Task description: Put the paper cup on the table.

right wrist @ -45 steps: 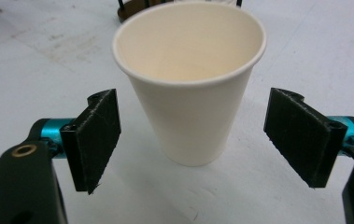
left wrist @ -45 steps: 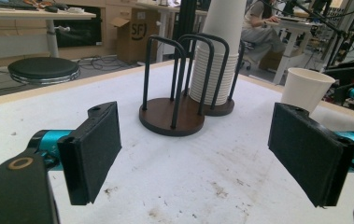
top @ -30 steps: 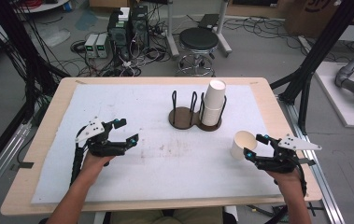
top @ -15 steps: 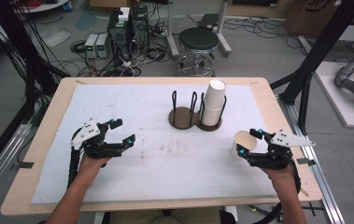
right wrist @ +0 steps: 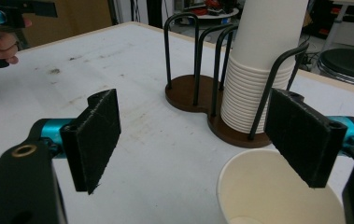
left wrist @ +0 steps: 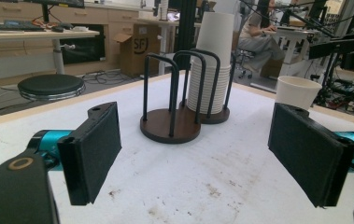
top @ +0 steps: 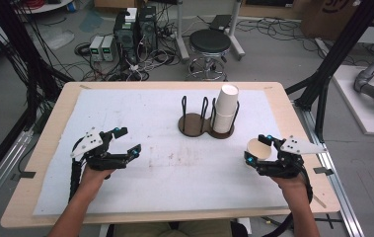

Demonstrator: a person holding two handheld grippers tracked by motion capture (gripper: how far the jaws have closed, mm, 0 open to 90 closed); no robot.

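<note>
A single paper cup (top: pixel 256 146) (right wrist: pixel 277 196) (left wrist: pixel 297 91) stands upright on the white mat at the right. My right gripper (top: pixel 258 149) (right wrist: pixel 193 140) is open around it, one pad on each side of the rim. In the right gripper view the right pad (right wrist: pixel 305 135) overlaps the rim and the left pad stands far off it. Behind it, a stack of paper cups (top: pixel 225 108) (right wrist: pixel 258 70) (left wrist: pixel 210 70) fills the right bay of a dark wire holder (top: pixel 193 123) (left wrist: pixel 170 126). The holder's left bay is empty. My left gripper (top: pixel 129 139) (left wrist: pixel 193 149) hovers open over the mat's left side with nothing between its pads.
The white mat (top: pixel 174 163) covers a wooden table (top: pixel 293 113) and shows faint stains in the middle. Black frame posts stand at the table's left and right sides. A stool (top: pixel 209 42) and electronics boxes sit on the floor behind.
My right gripper has moved left, up to the single cup, so its jaws now flank the rim. The cup itself has stayed put, and the left gripper has barely shifted.
</note>
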